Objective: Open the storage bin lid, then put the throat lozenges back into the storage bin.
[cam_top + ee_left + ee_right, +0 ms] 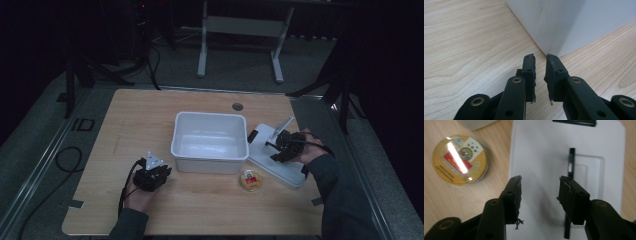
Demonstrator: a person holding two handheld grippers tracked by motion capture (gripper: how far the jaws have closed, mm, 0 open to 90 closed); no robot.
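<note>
A white plastic bin [210, 142] stands empty in the middle of the wooden table [140, 120]. Its white lid [277, 165] lies flat to the right of it, with a black handle [571, 162] on top. A round yellow tin [251, 180] with a red label rests between bin and lid near the front. My right gripper [274, 150] hovers over the lid [541, 150], jaws open and empty [540, 182], the tin [459, 160] off to their left. My left gripper [161, 174] sits by the bin's front left corner [574, 22], its jaws [540, 58] slightly apart with nothing between them.
A round cable hole [237, 106] lies in the table behind the bin. Bare wood stretches left of the bin and along the front edge. A white desk frame [240, 30] stands on the floor beyond the table. A black cable [67, 160] lies on the floor at left.
</note>
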